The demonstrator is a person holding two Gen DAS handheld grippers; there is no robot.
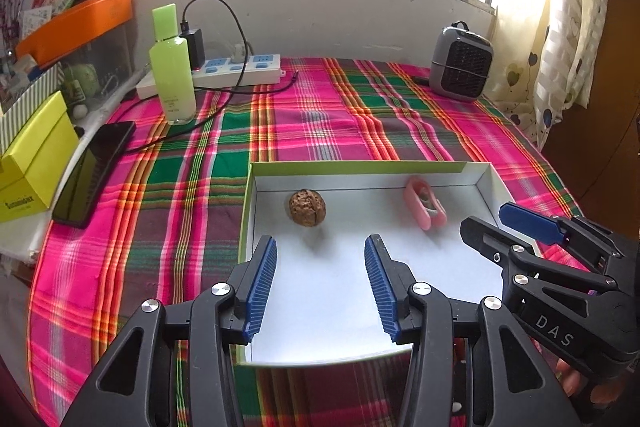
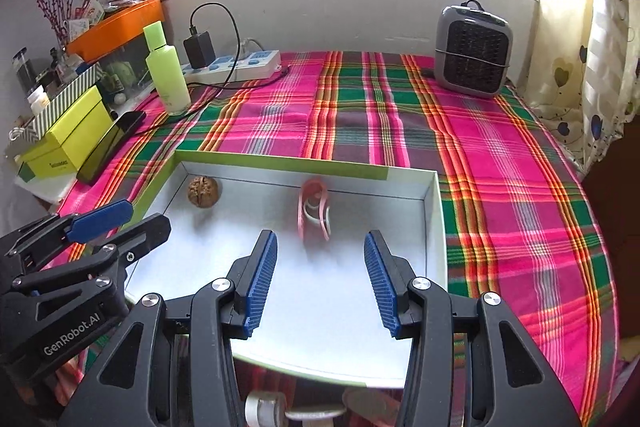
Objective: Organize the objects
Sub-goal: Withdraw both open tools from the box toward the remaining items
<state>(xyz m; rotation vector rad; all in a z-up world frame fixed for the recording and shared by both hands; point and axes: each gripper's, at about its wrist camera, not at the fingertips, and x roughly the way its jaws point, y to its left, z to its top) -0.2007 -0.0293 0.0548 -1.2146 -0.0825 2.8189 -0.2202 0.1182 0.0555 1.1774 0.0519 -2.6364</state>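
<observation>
- The left gripper [image 1: 320, 247], black plastic arms with ribbed blue pads, is seen with its jaws apart and nothing between them, above the near floor of the tray.
- The right gripper [image 2: 320, 247], of the same black-and-blue build, is likewise held partly open and empty over the tray.
- A shallow rectangular cardboard tray [image 1: 256, 267], smooth white inside with a lime-green outer rim, is laid on the cloth beneath both tools.
- A brown, wrinkled, round walnut [image 1: 307, 207] is found on the tray floor close to the far left corner, apart from both grippers.
- A small pink plastic clip-like item [image 1: 424, 207], elongated and glossy, lies towards the far right of the tray, well apart from the walnut; its outline is blurred.
- The tray is borne by a woven plaid cloth [image 2: 500, 155] in pink, green and orange, lightly creased.
- A flat black phone [image 1: 94, 173] is propped at the left edge beside a lime-yellow cardboard box [image 1: 34, 163].
- Further back, a tall translucent green plastic bottle [image 1: 172, 67] stands upright near a white power strip [image 1: 240, 69] with a black charger plugged in.
- A grey rounded heater with a dark grille [image 2: 474, 53] is set at the far right, below the barred window.
</observation>
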